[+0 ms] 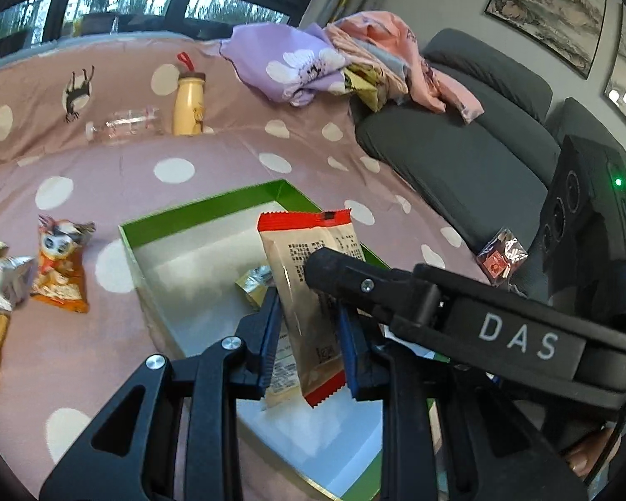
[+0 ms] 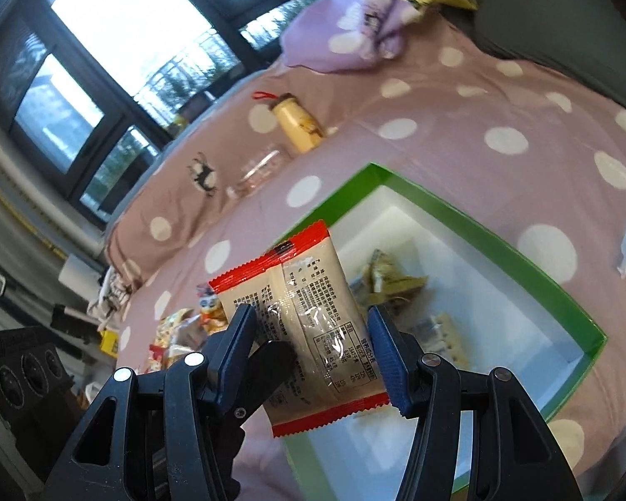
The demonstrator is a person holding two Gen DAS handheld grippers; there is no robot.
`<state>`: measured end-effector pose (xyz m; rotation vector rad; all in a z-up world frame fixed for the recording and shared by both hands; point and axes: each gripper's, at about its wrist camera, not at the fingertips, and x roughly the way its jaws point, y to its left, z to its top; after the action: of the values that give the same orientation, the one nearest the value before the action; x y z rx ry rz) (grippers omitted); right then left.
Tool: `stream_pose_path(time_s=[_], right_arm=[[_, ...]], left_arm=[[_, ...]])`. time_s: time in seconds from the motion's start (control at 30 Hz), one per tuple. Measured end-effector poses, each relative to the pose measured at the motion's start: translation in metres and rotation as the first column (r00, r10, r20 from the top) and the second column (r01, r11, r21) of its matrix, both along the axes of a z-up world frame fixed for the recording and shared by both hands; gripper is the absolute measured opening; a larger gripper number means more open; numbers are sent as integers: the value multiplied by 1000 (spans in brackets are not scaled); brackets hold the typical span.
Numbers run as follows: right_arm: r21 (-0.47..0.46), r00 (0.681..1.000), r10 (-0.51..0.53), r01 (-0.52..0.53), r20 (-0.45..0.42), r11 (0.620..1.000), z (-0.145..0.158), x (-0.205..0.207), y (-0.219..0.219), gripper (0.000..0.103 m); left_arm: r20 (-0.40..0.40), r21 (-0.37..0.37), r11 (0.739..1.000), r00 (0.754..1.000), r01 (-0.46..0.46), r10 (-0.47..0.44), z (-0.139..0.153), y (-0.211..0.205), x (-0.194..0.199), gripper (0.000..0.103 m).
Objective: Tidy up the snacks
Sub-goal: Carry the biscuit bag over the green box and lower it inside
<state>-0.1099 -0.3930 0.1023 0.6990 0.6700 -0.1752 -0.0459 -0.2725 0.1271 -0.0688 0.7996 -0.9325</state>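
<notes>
A beige snack packet with red crimped ends [image 1: 313, 250] hangs over the open green box with a white inside [image 1: 213, 204]. My left gripper [image 1: 311, 338] is shut on its lower half. One black finger of my right gripper [image 1: 342, 275] lies against its upper right part. In the right wrist view the same packet [image 2: 304, 292] stands upright between the blue pads [image 2: 382, 355], which my right gripper [image 2: 313, 346] has shut across the packet's width. The box [image 2: 480, 225] holds several small snacks [image 2: 388, 279]. A gold wrapped snack [image 1: 254, 284] lies inside it.
Loose snacks lie left of the box on the spotted pink sheet: an orange packet [image 1: 60, 267] and silver-gold ones [image 1: 0, 288]. A small red packet [image 1: 503, 256] sits by the grey cushion [image 1: 459, 154]. Behind stand a yellow bottle [image 1: 189, 104], a toppled glass [image 1: 125, 125] and piled clothes [image 1: 313, 62].
</notes>
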Motion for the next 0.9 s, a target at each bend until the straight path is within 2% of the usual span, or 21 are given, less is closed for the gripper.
stream_pose_path(time_s=[0.53, 0.9], right_arm=[[99, 992, -1, 14, -123, 995, -36, 14, -21, 59], [98, 986, 3, 13, -165, 995, -44, 19, -22, 59]], left_arm=[[-89, 89, 996, 996, -18, 26, -29, -21, 12, 25], [-117, 118, 993, 993, -16, 30, -37, -24, 15, 26]])
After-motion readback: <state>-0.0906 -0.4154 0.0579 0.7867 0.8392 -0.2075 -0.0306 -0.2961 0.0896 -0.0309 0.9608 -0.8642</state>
